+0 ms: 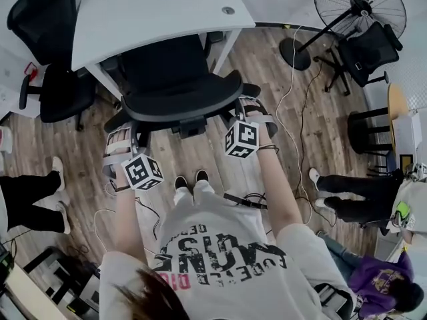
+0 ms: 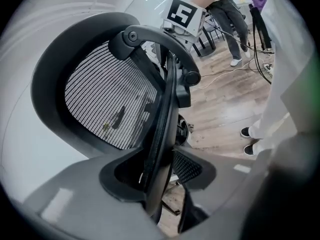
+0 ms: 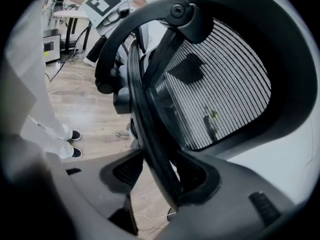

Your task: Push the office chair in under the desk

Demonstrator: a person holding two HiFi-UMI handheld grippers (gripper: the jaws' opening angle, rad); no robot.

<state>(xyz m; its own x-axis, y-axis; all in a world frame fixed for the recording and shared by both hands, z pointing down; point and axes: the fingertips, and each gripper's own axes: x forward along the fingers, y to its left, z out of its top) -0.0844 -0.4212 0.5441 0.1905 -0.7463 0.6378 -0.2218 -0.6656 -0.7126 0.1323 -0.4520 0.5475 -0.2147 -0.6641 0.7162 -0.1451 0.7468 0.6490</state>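
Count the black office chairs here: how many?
3: the black mesh office chair at the white desk, centre; a second chair upper left; a third chair beside the black standing fan, upper right. Others may be hidden.

Your office chair [image 1: 177, 85] has a black woven mesh back [image 2: 107, 104] set in a smooth, slightly glossy black plastic frame [image 2: 165, 49]. The desk [image 1: 153, 15] top in front of you looks smooth, matt white, and the floor [image 1: 263, 62] is wood-grain plank with a low sheen.
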